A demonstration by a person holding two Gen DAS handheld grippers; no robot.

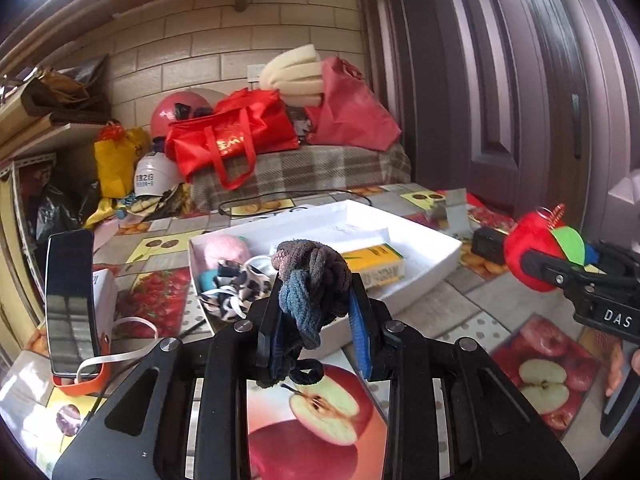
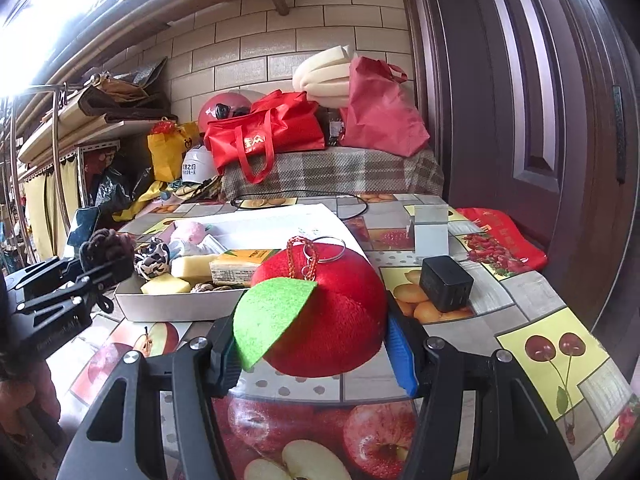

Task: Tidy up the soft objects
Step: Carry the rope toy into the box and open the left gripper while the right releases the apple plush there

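Braided scrunchie pinched in left claw, plush apple clamped in right claw; white tray at twelve o'clock on surface; carry both clear above the rim before releasing.

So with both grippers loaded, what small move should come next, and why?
Probably carry the left gripper forward over the white tray and release there: it is shut on the braided hair tie, the tray lies just ahead, and similar soft items already sit inside.
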